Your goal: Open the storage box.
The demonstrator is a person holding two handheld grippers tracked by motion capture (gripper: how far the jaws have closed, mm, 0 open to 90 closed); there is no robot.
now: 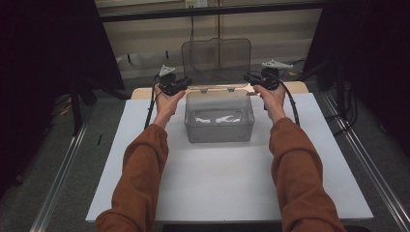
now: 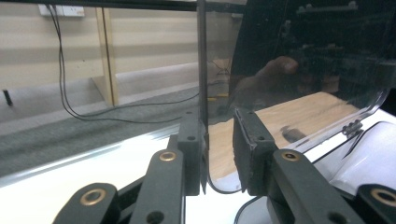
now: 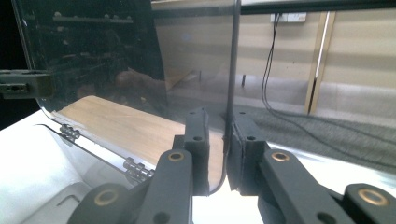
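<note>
My left hand-held gripper (image 1: 186, 83) pinches the lower left corner of the clear lid (image 1: 216, 60), and my right hand-held gripper (image 1: 247, 79) pinches its lower right corner. The lid stands upright, hinged along the back rim of the clear box (image 1: 219, 129), at the centre of the frame on the white surface (image 1: 217, 183).

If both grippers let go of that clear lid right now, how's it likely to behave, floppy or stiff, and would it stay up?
The lid looks stiff: a thin, flat clear sheet that stands without sagging. Hinged to the clear box, it would probably swing rather than slide. The left gripper and right gripper pinch smooth edges, so it may slip.
</note>
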